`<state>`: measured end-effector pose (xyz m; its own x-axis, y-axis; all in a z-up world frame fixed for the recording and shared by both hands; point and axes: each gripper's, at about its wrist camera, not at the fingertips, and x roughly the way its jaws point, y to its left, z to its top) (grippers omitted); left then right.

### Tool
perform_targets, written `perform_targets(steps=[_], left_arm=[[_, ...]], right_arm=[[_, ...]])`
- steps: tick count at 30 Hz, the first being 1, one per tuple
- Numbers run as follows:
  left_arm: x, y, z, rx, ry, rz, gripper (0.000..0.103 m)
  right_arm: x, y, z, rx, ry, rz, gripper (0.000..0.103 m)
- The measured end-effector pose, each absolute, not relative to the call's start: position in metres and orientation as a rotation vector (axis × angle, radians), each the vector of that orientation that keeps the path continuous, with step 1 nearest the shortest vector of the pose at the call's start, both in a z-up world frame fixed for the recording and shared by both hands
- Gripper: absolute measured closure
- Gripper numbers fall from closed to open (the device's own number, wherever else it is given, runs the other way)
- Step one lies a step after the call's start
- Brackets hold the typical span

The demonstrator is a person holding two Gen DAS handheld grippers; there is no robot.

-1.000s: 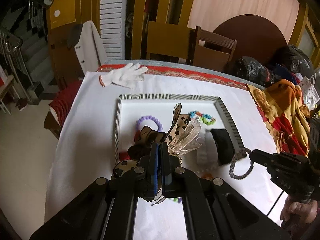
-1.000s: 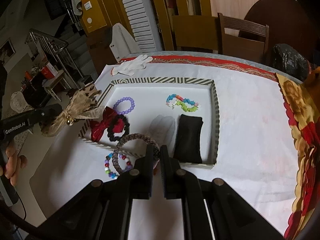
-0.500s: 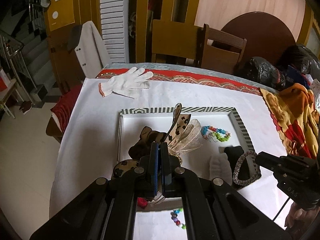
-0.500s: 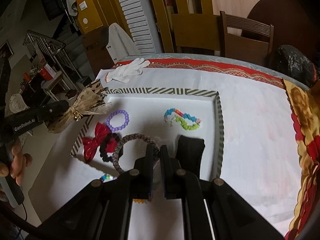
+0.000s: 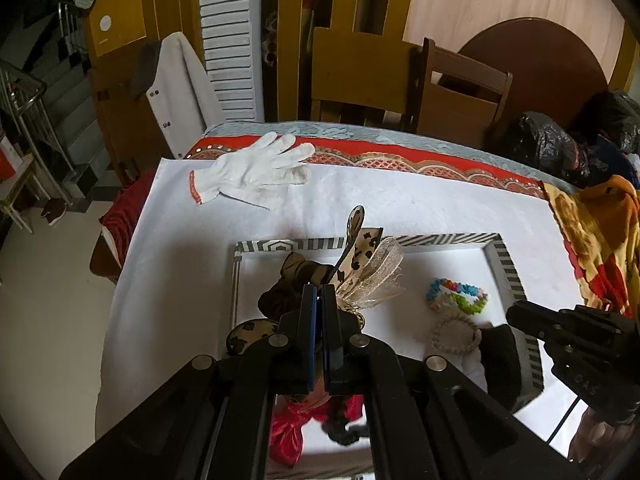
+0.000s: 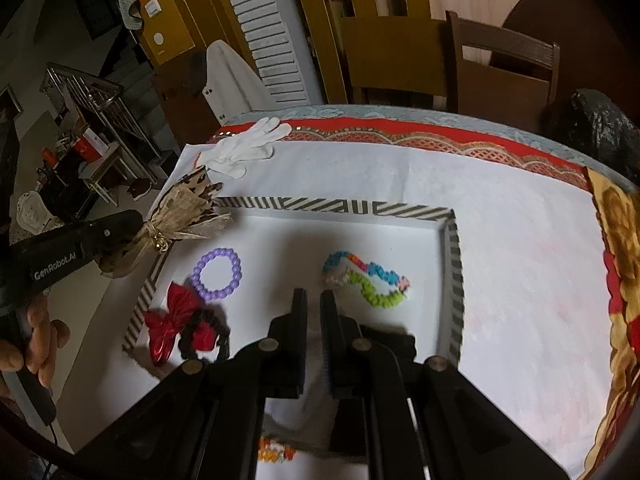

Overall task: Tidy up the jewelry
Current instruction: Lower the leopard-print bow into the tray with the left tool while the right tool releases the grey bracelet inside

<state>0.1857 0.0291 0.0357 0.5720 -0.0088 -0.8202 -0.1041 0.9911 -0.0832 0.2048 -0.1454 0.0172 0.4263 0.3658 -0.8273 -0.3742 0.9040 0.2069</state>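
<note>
L gripper point(image 5: 319, 300) clamped on a leopard-print bow point(image 5: 362, 268), held up over the striped tray's point(image 6: 332, 205) L rim. In tray, L to R: red bow point(image 6: 170, 322) w/ dark scrunchie, purple bead bracelet point(image 6: 217, 274), multicolour bracelet point(image 6: 366, 280), black pouch point(image 5: 500, 354) near R wall. R gripper point(image 6: 313, 308) low over tray mid, jaws nearly closed w/ a narrow gap; can't tell if it holds anything. White glove point(image 5: 256, 170) lies beyond tray on the cloth.

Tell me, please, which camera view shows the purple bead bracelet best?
The right wrist view: the purple bead bracelet lies whole and unobstructed in the striped tray. The left wrist view hides it behind the left gripper and its leopard-print bow.
</note>
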Motion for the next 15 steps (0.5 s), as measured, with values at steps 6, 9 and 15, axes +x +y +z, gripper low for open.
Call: perform_targets(steps=[6,9,15], left_arm=[[0.2,0.028,0.016,-0.147,1.001,0.067,0.103],[0.204,0.026,0.004,-0.151,1.022,0.066,0.103],[0.21,0.016,-0.019,-0.166,1.07,0.057,0.103]], right_arm=[[0.228,-0.146,-0.001,0.018,1.072,0.454,0.096],[0.231,-0.152,-0.014,0.062,1.132,0.472,0.094],[0.228,-0.151,-0.044,0.021,1.221,0.446,0.083]])
